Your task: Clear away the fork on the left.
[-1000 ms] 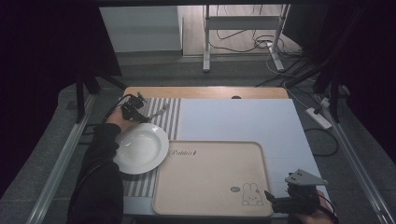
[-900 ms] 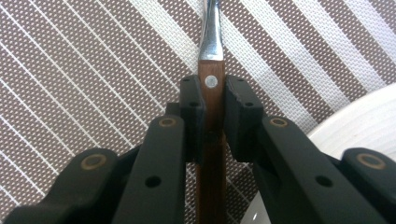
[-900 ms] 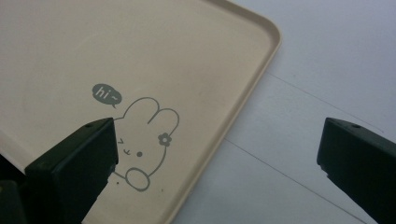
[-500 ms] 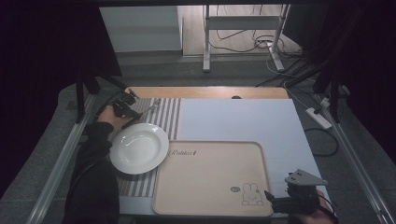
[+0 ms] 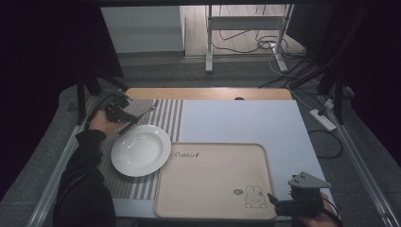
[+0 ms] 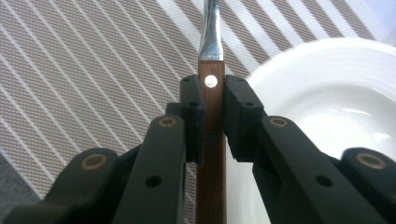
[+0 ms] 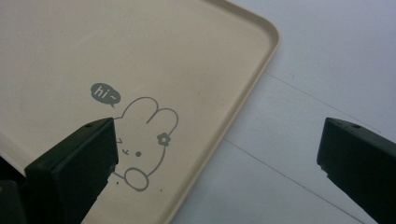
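My left gripper (image 5: pixel 118 112) is at the far left of the table, over a striped placemat (image 5: pixel 165 113). It is shut on the brown wooden handle of a utensil (image 5: pixel 144 111), whose steel end points up and right. In the left gripper view the jaws clamp the utensil's handle just below a metal rivet, and the steel shaft (image 6: pixel 211 28) runs on ahead of my left gripper (image 6: pixel 212 88). A white plate (image 5: pixel 141 150) lies just beside it on the mat; the same plate (image 6: pixel 336 93) shows to the right. My right gripper (image 5: pixel 276 202) is open and empty over the tray's near right corner.
A beige tray (image 5: pixel 213 179) with a rabbit drawing lies at the front middle on a pale blue table cover (image 5: pixel 246 123). In the right gripper view the tray's rim (image 7: pixel 261 60) passes between the jaws of my right gripper (image 7: pixel 219 154). A power strip (image 5: pixel 323 119) lies off the table's right edge.
My left gripper has shifted a little to the left with the utensil in it. The plate, the tray and the right gripper have stayed put.
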Available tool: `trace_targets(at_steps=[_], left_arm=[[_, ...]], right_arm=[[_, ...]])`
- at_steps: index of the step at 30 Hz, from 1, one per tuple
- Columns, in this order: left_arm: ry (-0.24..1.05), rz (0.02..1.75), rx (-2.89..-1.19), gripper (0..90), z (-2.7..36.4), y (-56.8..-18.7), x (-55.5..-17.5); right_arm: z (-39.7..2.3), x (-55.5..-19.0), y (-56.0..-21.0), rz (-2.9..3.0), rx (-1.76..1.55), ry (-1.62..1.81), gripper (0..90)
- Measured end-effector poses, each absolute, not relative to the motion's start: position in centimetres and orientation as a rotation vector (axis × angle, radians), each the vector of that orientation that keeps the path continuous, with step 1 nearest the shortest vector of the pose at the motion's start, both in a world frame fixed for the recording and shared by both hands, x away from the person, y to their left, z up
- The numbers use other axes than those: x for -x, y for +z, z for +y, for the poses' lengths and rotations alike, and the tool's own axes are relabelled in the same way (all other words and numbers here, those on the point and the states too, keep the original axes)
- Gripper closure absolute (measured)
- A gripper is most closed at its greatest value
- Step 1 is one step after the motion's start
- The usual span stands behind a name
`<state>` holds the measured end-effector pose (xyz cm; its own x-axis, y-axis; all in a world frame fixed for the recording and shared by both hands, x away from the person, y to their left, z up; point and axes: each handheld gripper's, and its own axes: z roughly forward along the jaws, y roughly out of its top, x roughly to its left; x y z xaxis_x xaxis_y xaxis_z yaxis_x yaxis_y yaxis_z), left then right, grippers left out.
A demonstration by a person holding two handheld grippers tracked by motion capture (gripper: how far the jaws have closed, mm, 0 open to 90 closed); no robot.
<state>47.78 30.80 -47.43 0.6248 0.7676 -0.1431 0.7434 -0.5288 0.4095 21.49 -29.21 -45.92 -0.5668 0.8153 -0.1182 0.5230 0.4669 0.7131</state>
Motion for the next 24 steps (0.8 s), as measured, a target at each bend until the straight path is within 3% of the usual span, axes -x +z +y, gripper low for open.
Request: trace_targets(at_steps=[24], left_arm=[[0.079, 1.109, -2.423, 77.7, 27.6, -48.0, -41.0]], right_arm=[[-29.1, -21.5, -45.9, 2.272, -1.110, 0.873, 0.0]])
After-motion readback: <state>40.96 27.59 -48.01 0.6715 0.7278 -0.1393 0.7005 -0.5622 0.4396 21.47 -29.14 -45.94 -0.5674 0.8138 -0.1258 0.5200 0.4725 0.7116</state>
